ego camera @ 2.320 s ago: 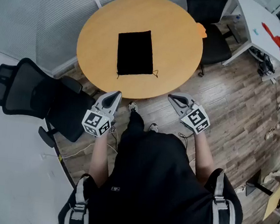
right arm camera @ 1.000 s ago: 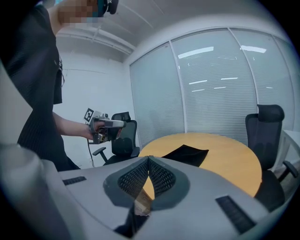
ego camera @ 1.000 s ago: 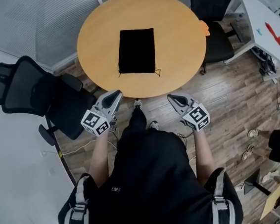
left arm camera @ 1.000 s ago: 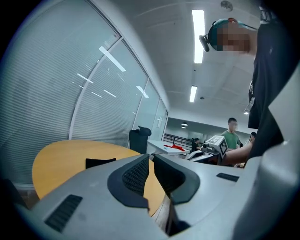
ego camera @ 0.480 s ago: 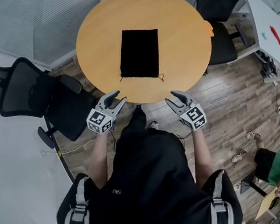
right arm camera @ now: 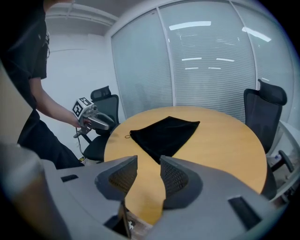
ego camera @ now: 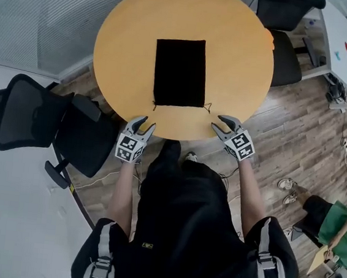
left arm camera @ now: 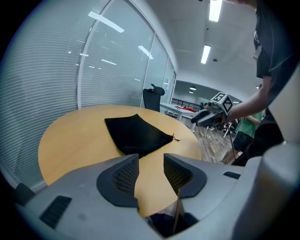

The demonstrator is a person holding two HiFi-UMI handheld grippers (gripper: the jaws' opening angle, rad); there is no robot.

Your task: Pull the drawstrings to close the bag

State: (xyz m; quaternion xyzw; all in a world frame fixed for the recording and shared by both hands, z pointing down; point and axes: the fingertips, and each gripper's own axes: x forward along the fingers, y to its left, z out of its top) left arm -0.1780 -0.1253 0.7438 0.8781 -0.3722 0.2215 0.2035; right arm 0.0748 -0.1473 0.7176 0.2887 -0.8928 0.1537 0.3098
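My left tongs [ego camera: 142,124] and right tongs [ego camera: 221,124], just opened wide, hold nothing; drawstrings [ego camera: 206,107] of the bag [ego camera: 180,72] are not yet pulled.

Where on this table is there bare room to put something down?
Bare wood lies left and right of the bag, and beyond its far end. The near strip, between the drawstrings and the table edge, is narrow, with the left tongs and right tongs at it, both just opened and empty.
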